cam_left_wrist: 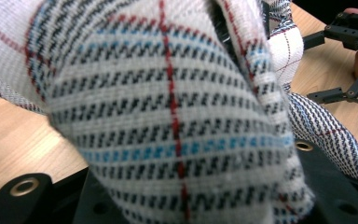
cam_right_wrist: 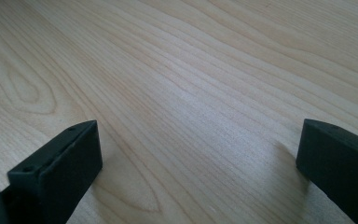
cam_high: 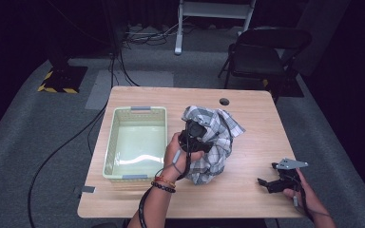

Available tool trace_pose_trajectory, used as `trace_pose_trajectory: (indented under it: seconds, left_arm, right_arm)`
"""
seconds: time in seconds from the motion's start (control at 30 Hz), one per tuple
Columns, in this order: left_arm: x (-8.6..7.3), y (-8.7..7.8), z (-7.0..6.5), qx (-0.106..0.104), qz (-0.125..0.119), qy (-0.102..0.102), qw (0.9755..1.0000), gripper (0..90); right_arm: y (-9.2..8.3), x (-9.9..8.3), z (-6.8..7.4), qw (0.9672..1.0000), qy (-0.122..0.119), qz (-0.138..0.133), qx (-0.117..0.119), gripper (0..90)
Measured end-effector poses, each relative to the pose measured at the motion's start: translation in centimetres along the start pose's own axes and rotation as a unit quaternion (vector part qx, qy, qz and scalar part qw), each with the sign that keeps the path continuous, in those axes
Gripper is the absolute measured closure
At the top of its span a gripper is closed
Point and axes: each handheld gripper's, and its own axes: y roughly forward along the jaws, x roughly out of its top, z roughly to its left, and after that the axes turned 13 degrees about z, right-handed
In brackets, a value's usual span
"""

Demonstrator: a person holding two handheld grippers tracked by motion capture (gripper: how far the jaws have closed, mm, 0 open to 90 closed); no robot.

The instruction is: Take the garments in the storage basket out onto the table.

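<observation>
- Left gripper (cam_high: 198, 135): jaws pinch the checked cloth (cam_high: 214, 142), bunched beside the basket (cam_high: 135, 142).
- Right gripper (cam_high: 273, 183): jaws spread, resting on the table (cam_high: 252, 118).

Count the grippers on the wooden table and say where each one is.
2. The left gripper sits mid-table, shut on the white plaid cloth beside the pale green plastic basket. The right gripper rests near the table's front right corner, jaws open and empty.
</observation>
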Motion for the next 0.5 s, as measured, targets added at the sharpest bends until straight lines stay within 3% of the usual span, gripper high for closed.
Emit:
trace_pose_trajectory:
  seconds: [0.17,0.5]
  left_arm:
    - [0.2,0.9,-0.2,-0.012,0.004,-0.003,0.9999,54.3]
    - [0.6,2.6,-0.4,-0.018,0.015,-0.009,0.9997,53.8]
  right_arm:
    - [0.0,0.0,0.0,1.0000,0.000,0.000,0.000,0.1]
    - [0.0,0.0,0.0,1.0000,0.000,0.000,0.000,0.1]
